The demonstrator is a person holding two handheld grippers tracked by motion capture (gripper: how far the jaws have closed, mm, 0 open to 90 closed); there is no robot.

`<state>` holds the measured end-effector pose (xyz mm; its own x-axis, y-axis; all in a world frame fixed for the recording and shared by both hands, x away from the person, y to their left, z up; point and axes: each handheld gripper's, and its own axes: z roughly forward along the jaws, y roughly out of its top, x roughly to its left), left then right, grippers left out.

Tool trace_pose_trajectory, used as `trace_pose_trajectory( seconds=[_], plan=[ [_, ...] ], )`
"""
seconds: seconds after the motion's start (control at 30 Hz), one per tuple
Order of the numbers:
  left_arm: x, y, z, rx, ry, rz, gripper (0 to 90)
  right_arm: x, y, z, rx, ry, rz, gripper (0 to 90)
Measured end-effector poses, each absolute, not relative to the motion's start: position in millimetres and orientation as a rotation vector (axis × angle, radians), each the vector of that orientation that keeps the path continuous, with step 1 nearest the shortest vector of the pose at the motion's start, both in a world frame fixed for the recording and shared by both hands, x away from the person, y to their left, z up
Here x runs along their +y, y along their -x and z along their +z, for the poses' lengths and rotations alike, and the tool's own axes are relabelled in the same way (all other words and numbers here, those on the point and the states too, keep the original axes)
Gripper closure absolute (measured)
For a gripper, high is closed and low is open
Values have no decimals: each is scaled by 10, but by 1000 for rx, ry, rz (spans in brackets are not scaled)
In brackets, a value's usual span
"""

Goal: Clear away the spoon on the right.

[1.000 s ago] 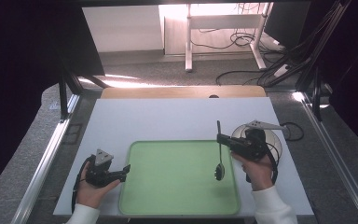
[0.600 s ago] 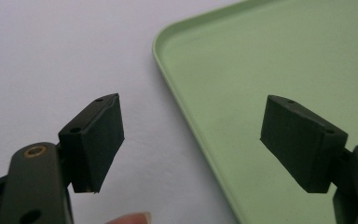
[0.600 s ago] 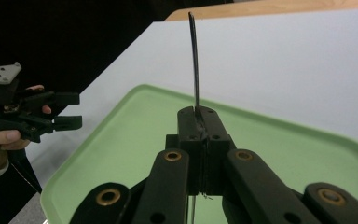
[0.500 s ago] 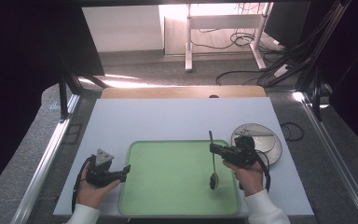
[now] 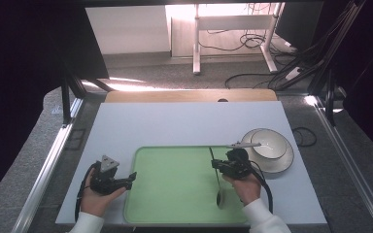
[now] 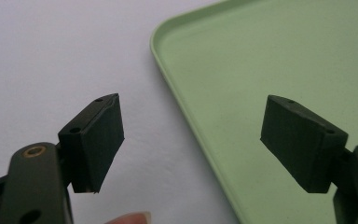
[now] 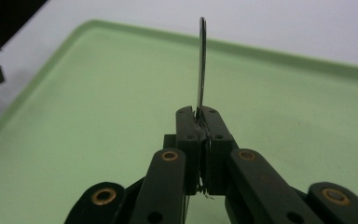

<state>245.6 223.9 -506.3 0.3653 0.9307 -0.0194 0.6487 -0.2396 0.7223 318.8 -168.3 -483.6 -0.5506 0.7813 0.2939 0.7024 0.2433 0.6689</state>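
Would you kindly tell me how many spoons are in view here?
1. The spoon is clamped in the right gripper over the green tray, its bowl toward the person. The white bowl on the plate holds none that shows.

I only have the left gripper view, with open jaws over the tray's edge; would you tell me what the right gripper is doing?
Observer: The right gripper is shut on a spoon at its handle.
Operator: Where is the spoon's bowl end?
Observer: Low over the green tray, near its front edge, toward the person.
Operator: Is anything else on the table?
Observer: A white bowl on a plate stands just right of the tray.
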Motion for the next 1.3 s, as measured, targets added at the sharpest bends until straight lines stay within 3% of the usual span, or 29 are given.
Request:
trace_pose_trajectory(
  seconds=[0.83,1.07,1.3],
  plan=[
    [2234,-2464,-5084,1370,-1993,547,207,-1587,-3238,-5042,2428,-1463,1023,794],
    [2233,-2466,-5089,1371,-1996,547,206,-1565,-3216,-5001,2397,-1410,986,570],
    [2240,-2467,-5084,1373,-1992,549,206,-1603,-3216,-4945,2382,-1361,1031,487]
  ],
)
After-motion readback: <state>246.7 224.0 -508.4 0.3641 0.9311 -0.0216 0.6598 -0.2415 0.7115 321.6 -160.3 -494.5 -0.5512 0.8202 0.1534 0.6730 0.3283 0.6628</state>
